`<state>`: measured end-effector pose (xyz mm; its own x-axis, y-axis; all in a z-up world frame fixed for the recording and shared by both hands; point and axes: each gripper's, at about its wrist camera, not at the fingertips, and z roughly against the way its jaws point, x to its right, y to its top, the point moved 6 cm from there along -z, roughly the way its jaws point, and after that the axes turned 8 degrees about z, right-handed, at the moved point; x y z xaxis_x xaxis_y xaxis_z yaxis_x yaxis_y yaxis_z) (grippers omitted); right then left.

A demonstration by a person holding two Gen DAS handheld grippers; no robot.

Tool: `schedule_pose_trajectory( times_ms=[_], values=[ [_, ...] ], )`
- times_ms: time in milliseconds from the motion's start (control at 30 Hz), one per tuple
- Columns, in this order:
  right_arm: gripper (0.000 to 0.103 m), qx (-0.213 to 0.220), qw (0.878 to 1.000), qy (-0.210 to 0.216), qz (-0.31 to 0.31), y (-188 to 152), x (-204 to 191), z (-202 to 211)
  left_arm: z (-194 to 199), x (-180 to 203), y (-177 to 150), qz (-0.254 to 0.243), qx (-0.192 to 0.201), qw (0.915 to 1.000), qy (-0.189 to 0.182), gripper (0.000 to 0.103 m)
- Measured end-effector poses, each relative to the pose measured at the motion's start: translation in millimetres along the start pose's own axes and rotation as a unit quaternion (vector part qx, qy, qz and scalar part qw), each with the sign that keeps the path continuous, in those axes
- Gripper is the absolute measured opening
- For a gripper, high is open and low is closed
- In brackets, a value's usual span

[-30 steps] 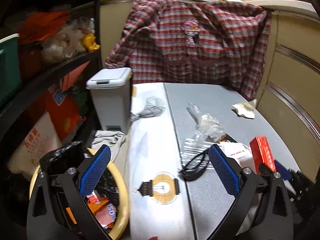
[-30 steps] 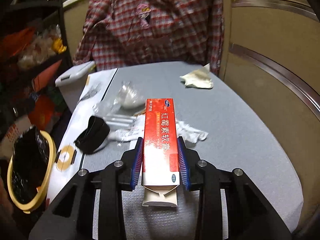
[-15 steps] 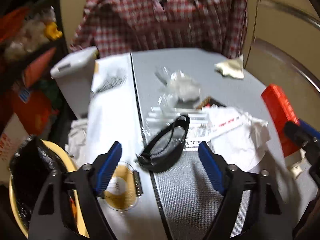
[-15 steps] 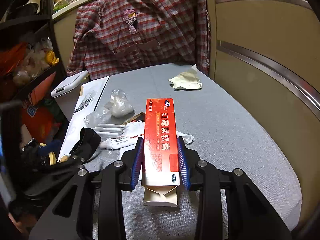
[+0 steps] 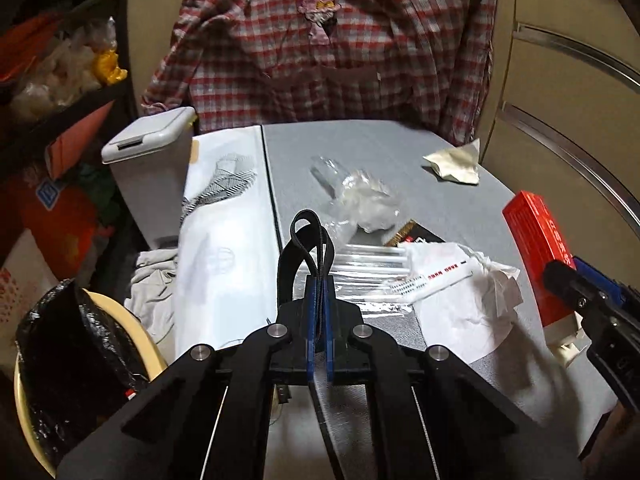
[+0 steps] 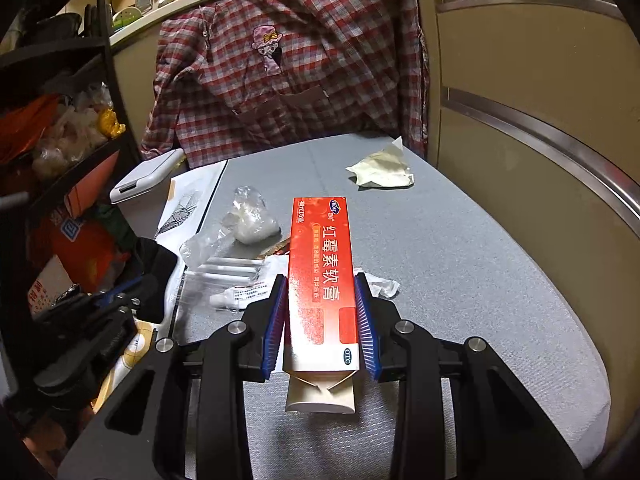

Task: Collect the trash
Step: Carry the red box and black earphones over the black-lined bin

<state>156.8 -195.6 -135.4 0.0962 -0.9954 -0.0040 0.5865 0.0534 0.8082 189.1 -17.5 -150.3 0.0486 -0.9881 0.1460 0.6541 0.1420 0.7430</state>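
Observation:
A black ribbed band (image 5: 306,236) loops up from between the blue pads of my left gripper (image 5: 318,280), whose jaws are closing tight on it above the grey table (image 5: 372,140). My right gripper (image 6: 320,280) is shut on a red carton (image 6: 322,264) with white lettering, held above the table; the same carton (image 5: 532,236) shows at the right edge of the left wrist view. On the table lie crumpled clear plastic (image 5: 364,200), a clear sleeve of tubes (image 5: 368,264), white paper and tissue (image 5: 460,296) and a beige paper wad (image 5: 454,164).
A yellow-rimmed basket (image 5: 150,344) lined with a black bag stands low on the left, beside a white lidded bin (image 5: 152,148). A plaid shirt (image 5: 340,40) hangs behind the table. Dark shelves (image 6: 60,128) packed with bags fill the left; beige cabinet fronts (image 6: 520,100) curve along the right.
My left gripper swung from over the basket to the table, came down on the black band and shut on it. The right gripper kept still with the red carton.

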Motion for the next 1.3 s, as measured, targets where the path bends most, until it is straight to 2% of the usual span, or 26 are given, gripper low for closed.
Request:
schedule_pose_trajectory(
  times_ms=[233, 367, 533, 867, 1067, 1300],
  values=[
    [0.034, 0.006, 1.000, -0.002, 0.003, 1, -2, 4, 16, -7, 6, 0.002, 0.013, 0.9999, 0.005, 0.003],
    [0.034, 0.021, 0.999, 0.011, 0.021, 8, -17, 12, 41, -15, 12, 0.003, 0.035, 0.9994, 0.008, 0.003],
    [0.034, 0.038, 0.997, 0.054, 0.037, 18, -50, 27, 74, -33, 17, 0.005, 0.055, 0.9983, 0.020, 0.003],
    [0.034, 0.050, 0.988, 0.120, 0.078, 23, -126, 47, 135, -103, 21, 0.035, 0.075, 0.9937, 0.075, 0.003],
    [0.034, 0.054, 0.981, 0.153, 0.105, 23, -171, 56, 159, -140, 20, 0.053, 0.080, 0.9895, 0.108, 0.003],
    [0.034, 0.056, 0.974, 0.179, 0.127, 21, -212, 66, 174, -174, 19, 0.070, 0.090, 0.9851, 0.129, 0.003]
  ],
)
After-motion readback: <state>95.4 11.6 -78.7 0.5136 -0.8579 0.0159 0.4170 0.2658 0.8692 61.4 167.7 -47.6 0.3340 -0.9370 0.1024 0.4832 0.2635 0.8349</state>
